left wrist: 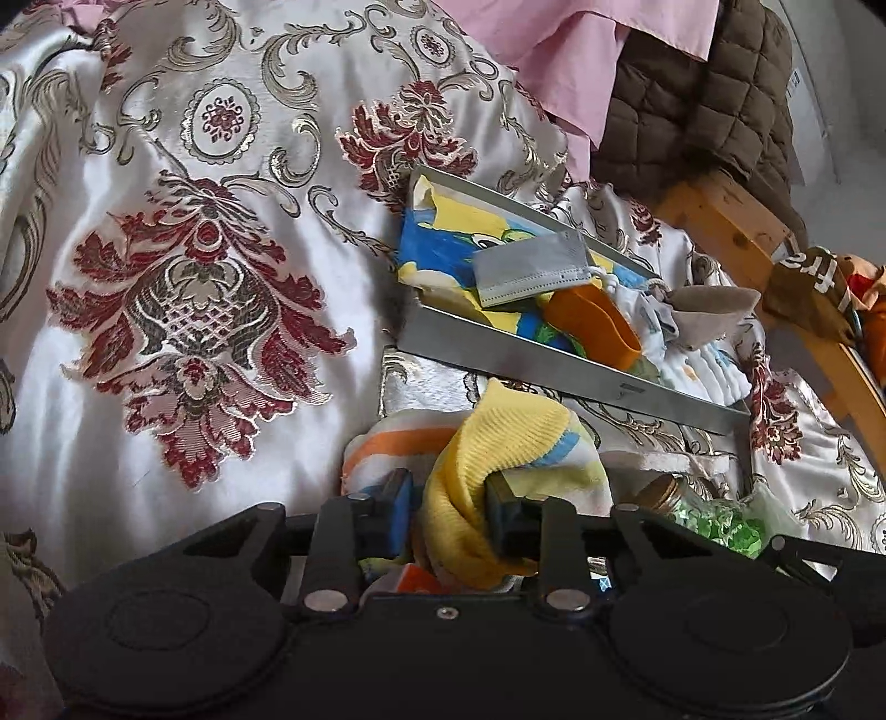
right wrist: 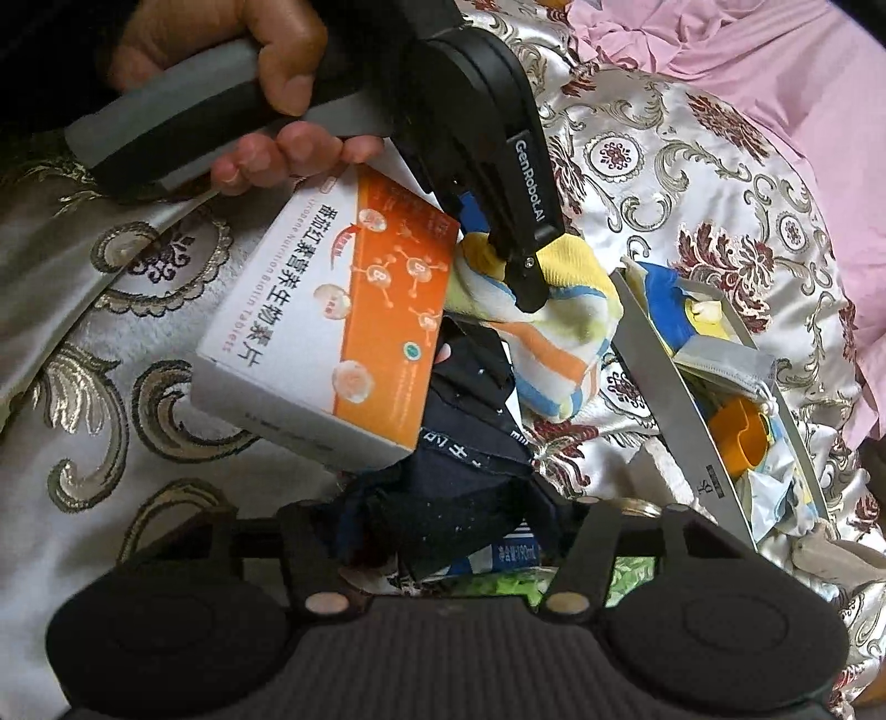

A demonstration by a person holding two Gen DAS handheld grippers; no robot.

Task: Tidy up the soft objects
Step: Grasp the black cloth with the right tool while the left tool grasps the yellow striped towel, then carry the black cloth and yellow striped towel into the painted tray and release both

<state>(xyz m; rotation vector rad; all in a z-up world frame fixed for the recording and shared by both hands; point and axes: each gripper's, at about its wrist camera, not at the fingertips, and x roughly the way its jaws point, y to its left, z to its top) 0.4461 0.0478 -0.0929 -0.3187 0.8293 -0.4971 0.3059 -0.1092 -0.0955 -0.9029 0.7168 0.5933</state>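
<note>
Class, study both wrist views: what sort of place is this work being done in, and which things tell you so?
Probably a bedroom at home, worked on a bed. An ornate satin bedspread covers the soft, rumpled surface; pink bedding and a brown quilted jacket lie heaped behind, and a wooden frame shows at the edge.

Soft, even daylight filled both views, with no hard shadows. The satin cover [left wrist: 166, 138] threw back a pale sheen, brightest at the left of the left wrist view. The tray [left wrist: 554, 360] cast a small dark shadow at its near corner. Fisheye bending curved the edges and darkened the corners. The nearest black housings looked slightly soft; the box [right wrist: 332, 332] print stayed legible.
</note>
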